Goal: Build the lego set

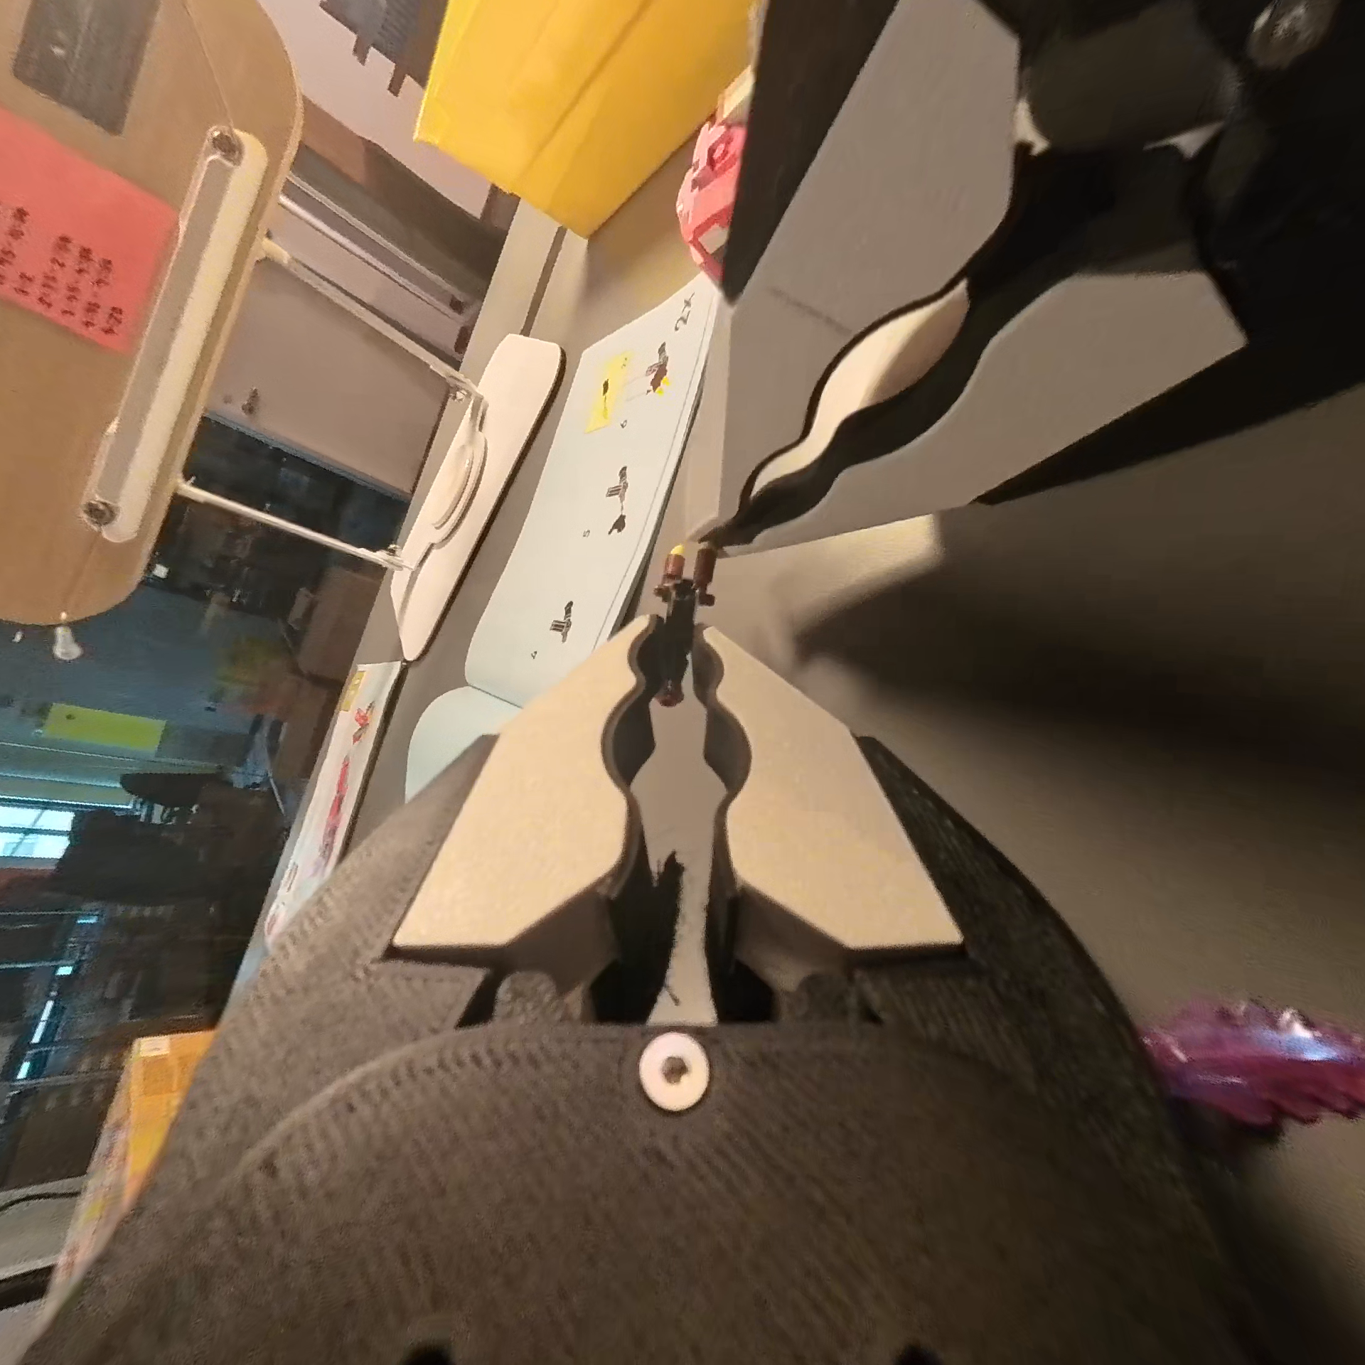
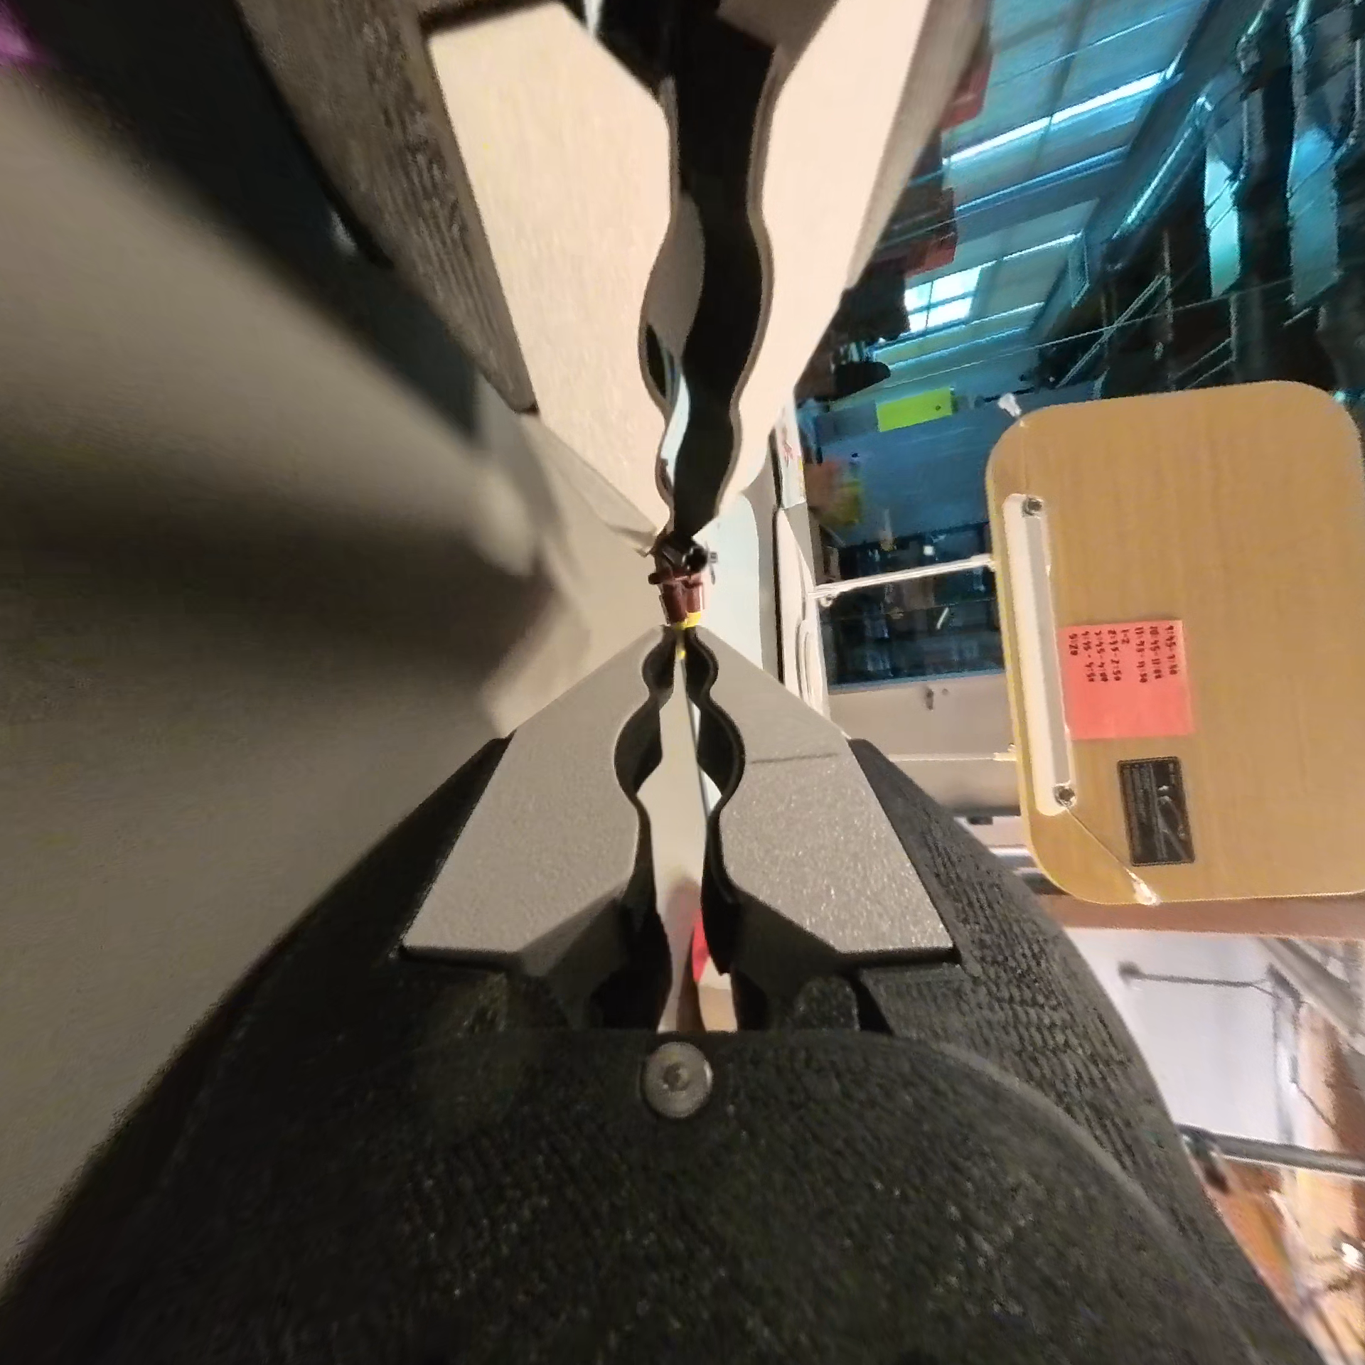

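The left gripper [image 1: 678, 650] pinches the black stem of a small toy-brick assembly [image 1: 683, 613], whose two reddish-brown pegs stick out just beyond its fingertips. The right gripper [image 2: 683, 637] comes in from the opposite side with its tips pressed together on a tiny yellow piece [image 2: 687, 624], which touches the end of one brown peg. An open instruction booklet [image 1: 591, 517] lies beyond and to the left of the left gripper's tips. The risk, as I judge it, is that a slightly off-axis push could pivot the assembly in the narrow pinch, or flick the yellow piece out from between the tips.
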`<state>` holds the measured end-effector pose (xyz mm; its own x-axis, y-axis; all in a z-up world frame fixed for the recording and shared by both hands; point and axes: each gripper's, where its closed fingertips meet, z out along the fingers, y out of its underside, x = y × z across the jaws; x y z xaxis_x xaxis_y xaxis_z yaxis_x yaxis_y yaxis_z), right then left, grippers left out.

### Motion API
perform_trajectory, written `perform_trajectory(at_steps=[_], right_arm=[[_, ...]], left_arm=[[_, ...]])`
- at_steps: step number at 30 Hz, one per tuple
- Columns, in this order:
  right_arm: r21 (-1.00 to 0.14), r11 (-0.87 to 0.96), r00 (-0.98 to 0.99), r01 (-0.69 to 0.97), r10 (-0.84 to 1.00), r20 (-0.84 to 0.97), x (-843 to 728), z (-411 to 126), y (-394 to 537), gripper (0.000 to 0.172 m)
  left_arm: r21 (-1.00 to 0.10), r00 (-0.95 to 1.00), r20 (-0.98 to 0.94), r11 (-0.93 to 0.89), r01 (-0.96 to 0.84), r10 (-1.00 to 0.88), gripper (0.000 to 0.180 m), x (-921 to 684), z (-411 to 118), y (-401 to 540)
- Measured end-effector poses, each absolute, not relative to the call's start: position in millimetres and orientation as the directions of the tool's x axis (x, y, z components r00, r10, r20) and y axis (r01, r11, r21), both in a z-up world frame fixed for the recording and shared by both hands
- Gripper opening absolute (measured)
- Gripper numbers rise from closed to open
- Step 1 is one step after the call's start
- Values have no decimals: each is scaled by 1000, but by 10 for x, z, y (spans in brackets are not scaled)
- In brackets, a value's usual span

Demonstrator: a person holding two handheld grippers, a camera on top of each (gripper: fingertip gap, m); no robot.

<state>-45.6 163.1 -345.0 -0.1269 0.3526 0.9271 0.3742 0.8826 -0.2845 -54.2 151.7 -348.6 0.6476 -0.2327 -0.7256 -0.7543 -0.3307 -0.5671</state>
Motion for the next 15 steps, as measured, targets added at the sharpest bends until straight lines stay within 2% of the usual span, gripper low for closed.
perform_trajectory(at_steps=[4, 7, 10, 12, 15], right_arm=[[-349, 869, -102, 352, 406, 908, -465, -3418, 1630, 3], [-376, 866, -62, 331, 417, 907, -471, -3342, 1636, 25], [-434, 856, 2, 282, 452, 892, -469, -3193, 1640, 47], [-485, 849, 12, 211, 494, 869, -470, -3111, 1572, 60], [-505, 854, 3, 125, 509, 861, -449, -3034, 1461, 64]], left_arm=[[-621, 706, -667, -347, -703, -237, 5, -559, -3496, 1523], [-684, 788, -569, -396, -613, -236, 5, -628, -3505, 1519], [-798, 912, -306, -448, -402, -273, 6, -607, -3463, 1490], [-833, 946, -89, -498, -242, -312, 6, -552, -3440, 1445], [-819, 892, 261, -574, 2, -369, 5, -379, -3377, 1322]])
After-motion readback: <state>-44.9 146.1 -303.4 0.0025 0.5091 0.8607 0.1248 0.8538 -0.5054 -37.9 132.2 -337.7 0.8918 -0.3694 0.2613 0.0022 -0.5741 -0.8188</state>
